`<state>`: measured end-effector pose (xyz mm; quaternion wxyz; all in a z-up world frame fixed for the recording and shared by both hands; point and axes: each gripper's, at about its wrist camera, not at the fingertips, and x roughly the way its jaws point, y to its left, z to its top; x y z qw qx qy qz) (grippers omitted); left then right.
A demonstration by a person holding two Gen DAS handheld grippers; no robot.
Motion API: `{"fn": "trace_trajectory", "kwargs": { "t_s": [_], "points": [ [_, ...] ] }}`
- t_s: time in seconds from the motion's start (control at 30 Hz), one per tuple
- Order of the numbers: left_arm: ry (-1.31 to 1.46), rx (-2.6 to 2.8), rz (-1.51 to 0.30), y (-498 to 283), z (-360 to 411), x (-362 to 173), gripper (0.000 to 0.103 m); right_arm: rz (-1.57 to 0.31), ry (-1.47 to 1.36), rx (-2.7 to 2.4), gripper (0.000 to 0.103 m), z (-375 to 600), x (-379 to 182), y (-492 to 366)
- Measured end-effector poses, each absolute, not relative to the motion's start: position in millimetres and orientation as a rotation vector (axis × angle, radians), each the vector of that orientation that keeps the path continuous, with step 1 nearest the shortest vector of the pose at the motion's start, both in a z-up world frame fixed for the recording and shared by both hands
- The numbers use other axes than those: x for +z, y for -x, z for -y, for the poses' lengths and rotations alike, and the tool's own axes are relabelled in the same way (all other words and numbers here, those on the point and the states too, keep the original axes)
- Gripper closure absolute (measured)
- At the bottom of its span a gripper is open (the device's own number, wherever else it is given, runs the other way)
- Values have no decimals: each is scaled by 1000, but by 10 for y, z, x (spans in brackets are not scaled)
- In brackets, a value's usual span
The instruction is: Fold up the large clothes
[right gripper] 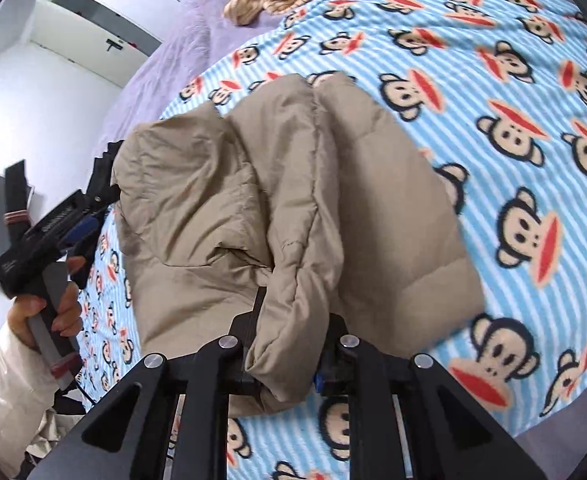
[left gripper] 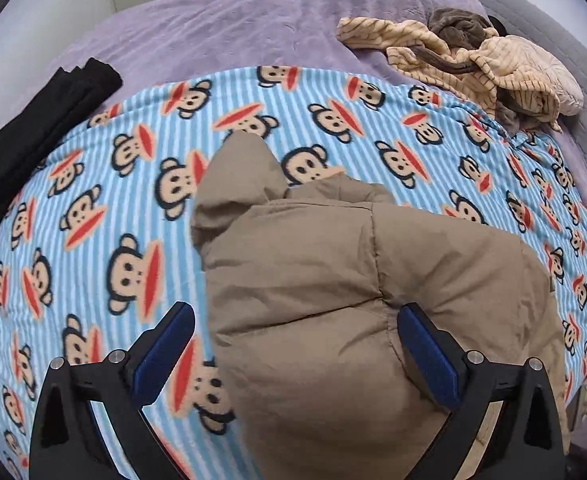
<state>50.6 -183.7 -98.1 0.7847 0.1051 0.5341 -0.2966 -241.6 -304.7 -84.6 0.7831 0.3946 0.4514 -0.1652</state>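
R hand-held gripper pinching jacket hem to fold | L hand-held gripper spread; I'm free to smooth | mid-blanket

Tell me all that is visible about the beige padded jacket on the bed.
The beige padded jacket is a puffy, quilted garment of matte, slightly creased fabric with stitched seams. It lies bunched and partly folded on the blue striped monkey-print blanket. The right gripper has its jaws shut on a thick fold at the jacket's near edge. The left gripper is open, its jaws standing on either side of the jacket's bulging end without pinching it.
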Motion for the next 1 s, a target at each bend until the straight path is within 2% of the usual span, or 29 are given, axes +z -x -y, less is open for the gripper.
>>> {"fn": "trace_trajectory", "kwargs": {
  "t_s": [0.3,0.47,0.6,0.77,1.0],
  "points": [
    [-400,-725,-1038,154,2894,-1124,1,-1019,-862,-468,84,3330,-1159,2723],
    [-465,-695,-1014,239,3034,-1224,1,-1059,-951,-489,82,3631,-1428,2853],
    [-460,-695,-1024,195,2999,-1254,1,-1044,-967,-518,77,3824,-1208,2994],
    [-468,-683,-1021,208,3008,-1265,1,-946,-921,-565,77,4074,-766,3153],
    [-477,-657,-1022,231,2999,-1251,1,-966,-861,-352,77,4036,-721,2578]
  ]
}}
